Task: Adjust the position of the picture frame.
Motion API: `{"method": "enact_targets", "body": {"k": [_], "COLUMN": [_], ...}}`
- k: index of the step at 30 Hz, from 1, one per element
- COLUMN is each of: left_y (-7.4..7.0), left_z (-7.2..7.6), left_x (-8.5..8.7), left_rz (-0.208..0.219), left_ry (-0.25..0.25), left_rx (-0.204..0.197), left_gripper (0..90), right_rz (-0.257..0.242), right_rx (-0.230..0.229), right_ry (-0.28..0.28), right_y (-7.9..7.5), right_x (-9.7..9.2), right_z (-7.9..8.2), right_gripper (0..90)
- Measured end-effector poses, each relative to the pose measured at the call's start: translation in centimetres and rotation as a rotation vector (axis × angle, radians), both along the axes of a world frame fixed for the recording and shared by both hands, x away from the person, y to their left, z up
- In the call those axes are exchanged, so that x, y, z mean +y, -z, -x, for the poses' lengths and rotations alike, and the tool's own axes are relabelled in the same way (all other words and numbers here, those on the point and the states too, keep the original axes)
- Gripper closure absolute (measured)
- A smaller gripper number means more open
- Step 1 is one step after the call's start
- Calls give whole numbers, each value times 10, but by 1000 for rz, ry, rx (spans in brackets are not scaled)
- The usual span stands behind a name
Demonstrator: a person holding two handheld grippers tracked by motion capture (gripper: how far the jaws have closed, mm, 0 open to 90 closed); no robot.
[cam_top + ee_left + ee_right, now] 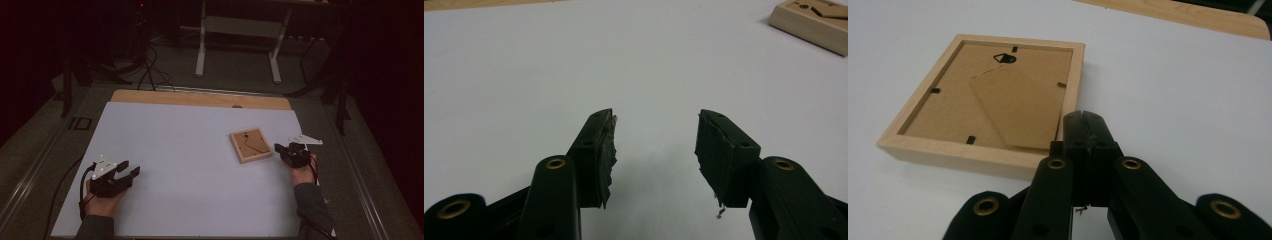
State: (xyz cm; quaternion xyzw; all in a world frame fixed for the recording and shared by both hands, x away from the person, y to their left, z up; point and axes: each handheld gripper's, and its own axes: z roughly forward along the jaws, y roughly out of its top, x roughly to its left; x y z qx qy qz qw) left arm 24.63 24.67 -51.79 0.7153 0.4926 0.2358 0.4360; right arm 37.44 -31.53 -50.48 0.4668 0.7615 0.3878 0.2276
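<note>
In the left gripper view, the picture frame is cut off by the top and right edges, so just one corner shows. In the right gripper view, the closed tips of the right hand-held gripper cover part of the picture frame's near corner. In the high view, the small fittings on the frame's backing are too small to tell, and the room behind the bench is too dark to read.
</note>
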Motion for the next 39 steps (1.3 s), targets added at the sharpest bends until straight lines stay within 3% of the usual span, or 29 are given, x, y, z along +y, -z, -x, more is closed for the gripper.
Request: {"method": "enact_targets", "body": {"k": [14, 26, 39], "left_y": [1, 0, 0], "left_z": [0, 0, 0], "left_x": [-1, 0, 0], "left_rz": [-7, -5, -4], "left_ry": [-1, -3, -7], "left_rx": [-1, -5, -5], "left_gripper": [497, 496, 494], "right_rz": [-46, -54, -27], "right_rx": [40, 66, 95], "right_ry": [31, 41, 36], "right_y": [12, 18, 24], "right_x": [2, 5, 6], "right_z": [-17, -24, -26], "right_gripper": [897, 898, 897]}}
